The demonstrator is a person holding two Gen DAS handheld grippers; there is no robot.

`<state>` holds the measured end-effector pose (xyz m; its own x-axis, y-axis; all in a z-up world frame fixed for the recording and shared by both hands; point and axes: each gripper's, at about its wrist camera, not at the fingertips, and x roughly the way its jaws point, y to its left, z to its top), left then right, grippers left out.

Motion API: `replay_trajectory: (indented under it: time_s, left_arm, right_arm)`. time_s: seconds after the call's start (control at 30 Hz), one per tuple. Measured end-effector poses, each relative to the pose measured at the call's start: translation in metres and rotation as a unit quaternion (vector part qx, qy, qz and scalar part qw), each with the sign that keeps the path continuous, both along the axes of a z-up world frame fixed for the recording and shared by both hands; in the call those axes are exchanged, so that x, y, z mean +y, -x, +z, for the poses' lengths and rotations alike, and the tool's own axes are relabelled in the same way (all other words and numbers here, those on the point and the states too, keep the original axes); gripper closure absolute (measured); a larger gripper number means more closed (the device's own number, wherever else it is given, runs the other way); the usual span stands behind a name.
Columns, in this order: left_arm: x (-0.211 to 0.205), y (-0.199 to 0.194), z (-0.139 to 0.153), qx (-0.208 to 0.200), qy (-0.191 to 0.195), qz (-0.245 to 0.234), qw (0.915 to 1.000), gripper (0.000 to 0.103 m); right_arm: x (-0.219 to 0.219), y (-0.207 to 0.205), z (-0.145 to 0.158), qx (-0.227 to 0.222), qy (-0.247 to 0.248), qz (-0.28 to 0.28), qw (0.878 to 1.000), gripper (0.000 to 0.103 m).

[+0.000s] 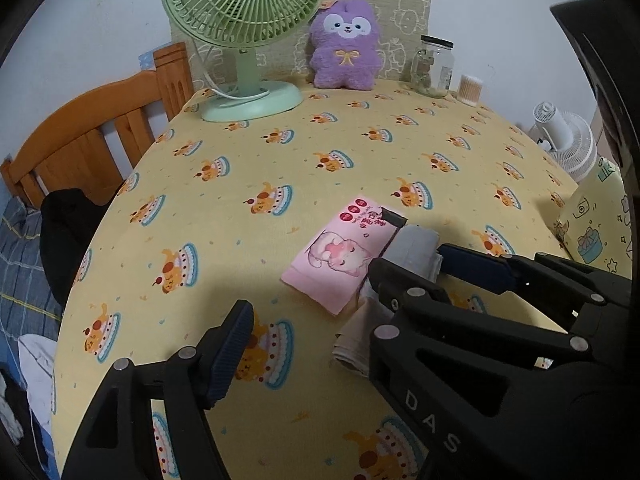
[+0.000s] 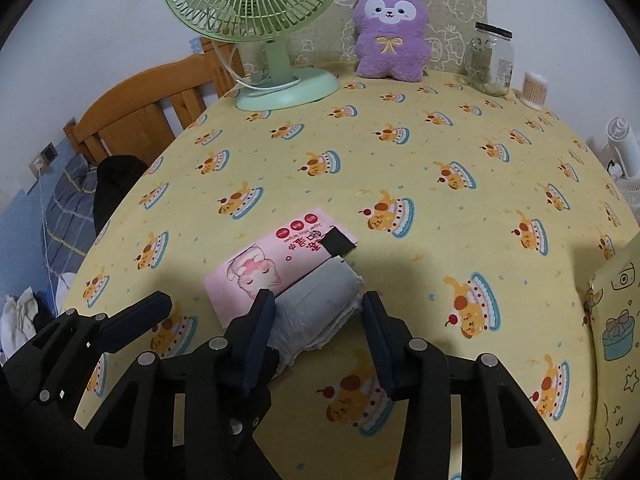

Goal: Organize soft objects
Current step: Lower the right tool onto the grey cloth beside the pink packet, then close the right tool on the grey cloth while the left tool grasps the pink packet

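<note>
your right gripper (image 2: 320, 340) sits around the folded grey-white cloth (image 2: 320, 304). one finger touches the cloth's left side, but the other finger has a small gap to the cloth, so the jaws are not yet clamped on it. i judge you put them across the short side of the bundle so the layers stay together when you squeeze. the cloth lies just beside the pink wipes pack (image 2: 276, 264), touching its right edge, so you must close without catching the pack.

your left gripper (image 1: 304, 344) has its jaws apart with nothing between them. it hovers over the tablecloth (image 1: 360, 160) just left of the pink pack, probably so it is ready to steady things.

far behind the pink pack, the purple plush toy (image 1: 346, 46) stands upright against the cushion, next to the green fan (image 1: 244, 12). to the right of the plush is a glass jar (image 1: 434, 68) with a black lid; something small is inside, but i cannot tell what. beside the jar is a small tub of cotton swabs (image 1: 470, 89), which looks full.
</note>
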<state>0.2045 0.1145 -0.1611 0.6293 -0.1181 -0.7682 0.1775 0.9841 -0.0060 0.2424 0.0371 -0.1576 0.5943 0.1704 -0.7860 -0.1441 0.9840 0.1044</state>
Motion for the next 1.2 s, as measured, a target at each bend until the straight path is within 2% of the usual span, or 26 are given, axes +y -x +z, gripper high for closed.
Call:
replay_trajectory:
  time_s: [0.1, 0.17, 0.3, 0.43, 0.5, 0.57, 0.73, 1.2]
  left_arm:
    - [-0.003, -0.002, 0.001, -0.001, -0.01, 0.0, 1.0, 0.026]
    - [-0.004, -0.003, 0.001, -0.005, -0.025, 0.005, 0.9997, 0.02]
    - [-0.007, -0.004, 0.003, -0.01, -0.046, 0.001, 0.9989, 0.015]
    - [-0.009, -0.004, 0.005, -0.015, -0.047, -0.025, 0.9985, 0.011]
    - [-0.009, -0.005, 0.004, -0.011, -0.038, -0.034, 0.9987, 0.006]
    - [-0.011, -0.008, 0.003, -0.007, -0.045, -0.031, 0.9985, 0.006]
    - [-0.015, -0.015, 0.003, -0.006, -0.055, -0.022, 0.9982, 0.006]
    - [-0.037, -0.036, 0.001, -0.013, -0.074, -0.044, 0.9962, 0.006]
  right_arm:
    - [-0.003, -0.001, 0.0, -0.001, -0.006, 0.0, 1.0, 0.055]
    - [-0.005, -0.002, -0.001, -0.002, -0.005, -0.004, 1.0, 0.052]
    - [-0.008, -0.003, 0.0, -0.001, -0.008, -0.007, 1.0, 0.051]
    - [-0.012, -0.004, 0.0, -0.001, -0.001, -0.014, 1.0, 0.051]
    - [-0.013, -0.003, 0.001, 0.002, 0.002, -0.01, 1.0, 0.061]
    - [-0.012, -0.003, 0.002, 0.002, 0.008, -0.006, 1.0, 0.069]
    - [-0.018, -0.004, 0.003, -0.001, 0.008, -0.014, 1.0, 0.076]
    - [-0.043, -0.017, 0.004, -0.005, 0.008, -0.04, 0.999, 0.077]
